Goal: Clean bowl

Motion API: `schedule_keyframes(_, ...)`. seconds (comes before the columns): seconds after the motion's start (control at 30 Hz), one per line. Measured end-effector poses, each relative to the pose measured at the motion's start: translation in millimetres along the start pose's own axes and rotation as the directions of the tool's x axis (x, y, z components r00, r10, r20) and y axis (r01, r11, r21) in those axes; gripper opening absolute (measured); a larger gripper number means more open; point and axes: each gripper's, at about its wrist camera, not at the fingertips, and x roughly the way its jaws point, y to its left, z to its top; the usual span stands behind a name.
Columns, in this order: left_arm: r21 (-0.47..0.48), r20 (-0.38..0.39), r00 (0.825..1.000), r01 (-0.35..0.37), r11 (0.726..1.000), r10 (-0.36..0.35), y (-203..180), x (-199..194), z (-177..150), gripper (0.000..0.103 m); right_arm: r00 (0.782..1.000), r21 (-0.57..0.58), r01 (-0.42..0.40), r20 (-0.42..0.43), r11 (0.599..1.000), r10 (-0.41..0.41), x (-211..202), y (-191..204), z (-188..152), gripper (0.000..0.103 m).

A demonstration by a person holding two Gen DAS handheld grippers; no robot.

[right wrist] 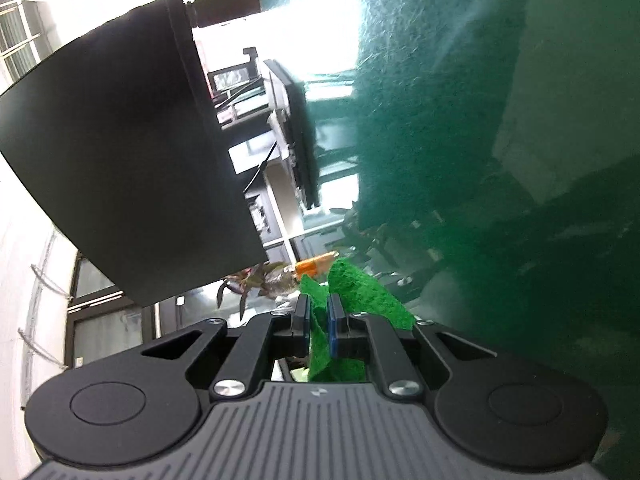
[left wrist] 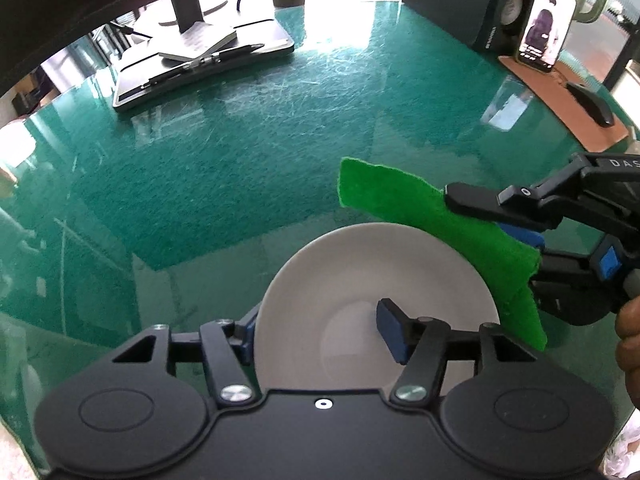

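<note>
Right gripper [right wrist: 319, 320] clamps a green scouring cloth [right wrist: 352, 292] between its fingers, above a glossy green tabletop [right wrist: 500, 160].

— What does the left gripper [left wrist: 320, 330] look like?
— Matte black, with two round caps, silver screws at the linkage pivots, a small white ring at its centre and blue pads on the fingers.
— And the right gripper [right wrist: 318, 320]?
— Same black build, but a grey ribbed housing; white lettering marks its side in the left wrist view.
</note>
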Motion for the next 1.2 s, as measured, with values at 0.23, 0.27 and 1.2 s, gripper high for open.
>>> schedule_keyframes(0.23, -0.044, -0.05, 0.998, -0.034, 0.998, 0.032, -4, 2, 9, 0.065, 0.995, -0.053, 0.013, -0.1, 0.999, -0.018, 13, 10, -3, 0.01)
schedule_keyframes(0.27, -0.051, -0.052, 0.998, -0.037, 0.998, 0.034, -4, 2, 10, 0.065, 0.994, -0.044, 0.007, -0.106, 0.999, -0.011, 14, 9, -4, 0.01)
schedule_keyframes(1.2, -0.054, 0.18, 0.981, 0.079, 0.995, -0.068, 13, -2, -32, 0.073, 0.975, -0.108, 0.21, 0.091, 0.972, -0.201, -4, 23, -7, 0.01)
